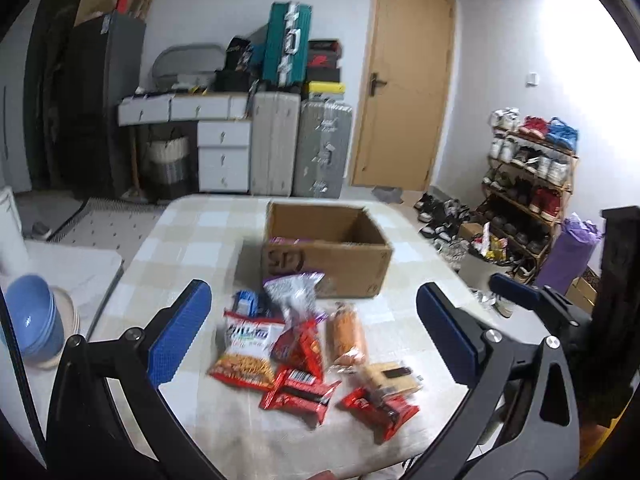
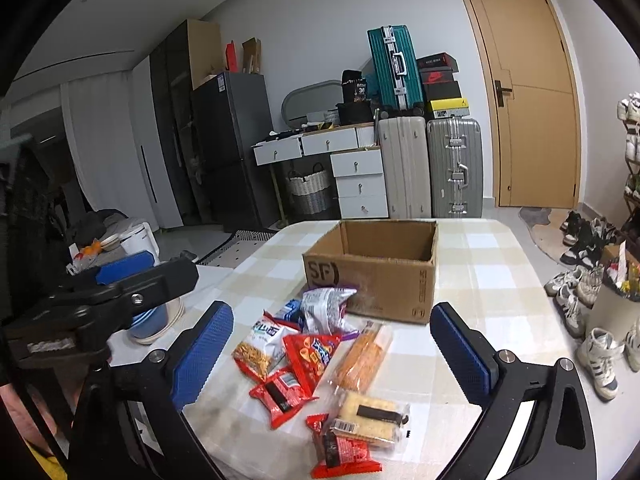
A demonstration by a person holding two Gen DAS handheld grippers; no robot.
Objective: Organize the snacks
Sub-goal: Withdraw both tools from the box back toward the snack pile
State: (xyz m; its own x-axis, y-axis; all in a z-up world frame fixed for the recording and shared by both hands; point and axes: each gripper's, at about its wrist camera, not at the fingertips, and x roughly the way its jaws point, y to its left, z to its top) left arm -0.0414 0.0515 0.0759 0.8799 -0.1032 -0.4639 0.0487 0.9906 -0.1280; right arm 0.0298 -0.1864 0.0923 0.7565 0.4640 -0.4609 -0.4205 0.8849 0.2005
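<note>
Snack packets (image 2: 316, 364): heaped loosely on the checked table (image 2: 492, 280), just in front of the cardboard box (image 2: 376, 268).
Handling: judged light, soft and crinkly; film is likely slippery, crackers (image 2: 372, 412) breakable, so a pinch at a sealed edge is advised.
Left gripper (image 1: 314, 334): jaws apart, nothing held.
Right gripper (image 2: 332, 354): jaws apart, nothing held.
Obstacles: packets overlap; bowls (image 1: 34, 320) are stacked well to the left.

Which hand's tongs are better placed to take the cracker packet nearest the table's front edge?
Right, probably. The right tongs are open with the cracker packet just below their gap. For the left tongs, also open, it lies off toward the right finger.
</note>
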